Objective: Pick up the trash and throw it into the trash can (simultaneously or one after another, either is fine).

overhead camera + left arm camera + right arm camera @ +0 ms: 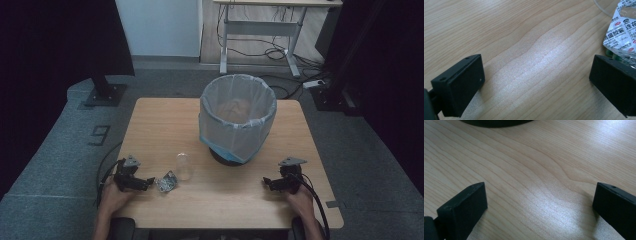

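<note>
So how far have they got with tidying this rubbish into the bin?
Nothing looks done yet: the crumpled foil pill pack and the clear plastic bottle lie on the table, outside the lined bin. In hand: the left gripper sits open right beside the pack, apparently ready to take it. The right gripper rests open on bare wood. Left: probably picking up both items and dropping them in.

A pale wood-grain tabletop [165, 120] is carrying everything here. A bin lined with a whitish bag [238, 116] is standing on it toward the far middle. Nearer the front left, a clear plastic cup [183, 166] is lying on its side, with a crumpled silver blister pack [166, 182] lying just beside it on the wood.
</note>
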Demonstrator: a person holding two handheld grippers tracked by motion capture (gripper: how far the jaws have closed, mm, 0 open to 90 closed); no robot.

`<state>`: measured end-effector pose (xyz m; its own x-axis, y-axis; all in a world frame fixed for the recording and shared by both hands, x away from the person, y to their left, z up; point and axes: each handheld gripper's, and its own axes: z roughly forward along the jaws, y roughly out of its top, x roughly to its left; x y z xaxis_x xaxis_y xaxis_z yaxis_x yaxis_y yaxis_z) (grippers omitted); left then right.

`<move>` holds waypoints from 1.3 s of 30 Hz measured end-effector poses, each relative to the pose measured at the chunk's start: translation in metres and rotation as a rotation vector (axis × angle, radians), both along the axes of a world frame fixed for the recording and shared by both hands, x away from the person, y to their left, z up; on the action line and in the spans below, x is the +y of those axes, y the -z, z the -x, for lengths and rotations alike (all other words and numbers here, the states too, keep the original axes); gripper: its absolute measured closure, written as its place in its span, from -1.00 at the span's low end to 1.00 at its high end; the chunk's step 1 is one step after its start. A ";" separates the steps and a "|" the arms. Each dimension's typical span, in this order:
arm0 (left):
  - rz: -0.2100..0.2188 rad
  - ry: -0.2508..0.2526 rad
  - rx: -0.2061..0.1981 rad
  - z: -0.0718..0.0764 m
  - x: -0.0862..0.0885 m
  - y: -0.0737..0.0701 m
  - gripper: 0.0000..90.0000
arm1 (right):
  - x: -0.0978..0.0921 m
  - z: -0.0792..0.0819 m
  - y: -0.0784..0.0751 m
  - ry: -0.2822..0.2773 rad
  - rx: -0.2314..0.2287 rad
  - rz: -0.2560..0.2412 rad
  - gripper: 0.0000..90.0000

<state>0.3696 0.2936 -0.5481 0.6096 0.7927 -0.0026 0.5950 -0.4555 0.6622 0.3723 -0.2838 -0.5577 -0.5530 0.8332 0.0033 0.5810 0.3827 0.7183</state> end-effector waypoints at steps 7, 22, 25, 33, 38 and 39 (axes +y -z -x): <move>0.003 -0.003 0.000 -0.001 0.001 0.000 -1.00 | 0.000 0.000 0.000 0.003 0.001 0.000 -1.00; 0.003 -0.051 -0.001 -0.005 0.005 -0.004 -1.00 | 0.000 0.001 0.000 0.013 -0.001 0.000 -1.00; 0.038 -0.048 -0.027 0.000 0.007 -0.013 -1.00 | 0.000 0.002 0.000 0.013 0.000 -0.001 -1.00; 0.024 -0.018 -0.021 0.006 0.001 -0.019 -1.00 | 0.000 0.002 0.000 0.014 0.000 -0.001 -1.00; 0.024 0.008 -0.037 0.011 -0.008 -0.025 -1.00 | 0.000 0.002 0.000 0.015 0.000 -0.001 -1.00; 0.021 0.013 -0.038 0.012 -0.010 -0.026 -1.00 | 0.000 0.002 0.000 0.015 0.000 -0.001 -1.00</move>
